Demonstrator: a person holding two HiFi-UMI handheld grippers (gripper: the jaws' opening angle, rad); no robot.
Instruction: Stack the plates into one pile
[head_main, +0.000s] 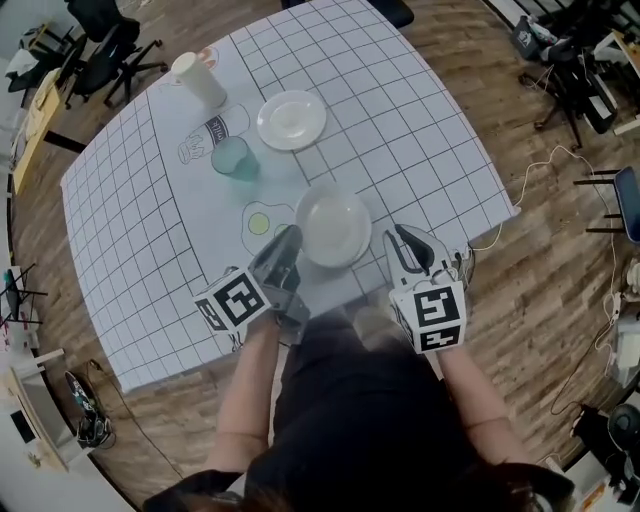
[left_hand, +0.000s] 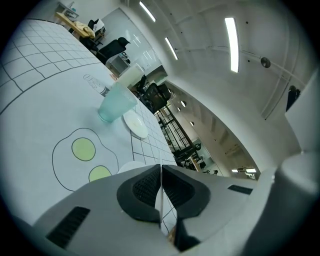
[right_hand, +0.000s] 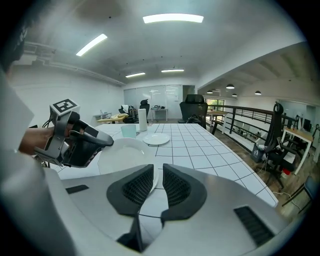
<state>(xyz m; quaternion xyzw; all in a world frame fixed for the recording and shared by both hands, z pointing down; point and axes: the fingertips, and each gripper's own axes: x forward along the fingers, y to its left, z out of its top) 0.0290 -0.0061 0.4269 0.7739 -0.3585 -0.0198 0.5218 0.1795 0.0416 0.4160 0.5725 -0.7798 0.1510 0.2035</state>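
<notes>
A white plate (head_main: 335, 228) sits low over the near middle of the table, and my left gripper (head_main: 292, 235) is shut on its left rim. In the left gripper view the thin white rim runs between the closed pads of the left gripper (left_hand: 161, 167). The right gripper view shows that plate (right_hand: 122, 155) with the left gripper (right_hand: 107, 141) clamped on its edge. My right gripper (head_main: 392, 240) is just off the plate's right edge. The right gripper (right_hand: 158, 170) has its jaws a narrow gap apart, pressing nothing. A second white plate (head_main: 291, 120) lies flat farther back.
A teal cup (head_main: 234, 157) stands left of the far plate, and a tall white cup (head_main: 197, 80) stands behind it. A fried-egg drawing (head_main: 262, 220) is printed on the grid cloth (head_main: 430, 150). Office chairs and cables surround the table on the wooden floor.
</notes>
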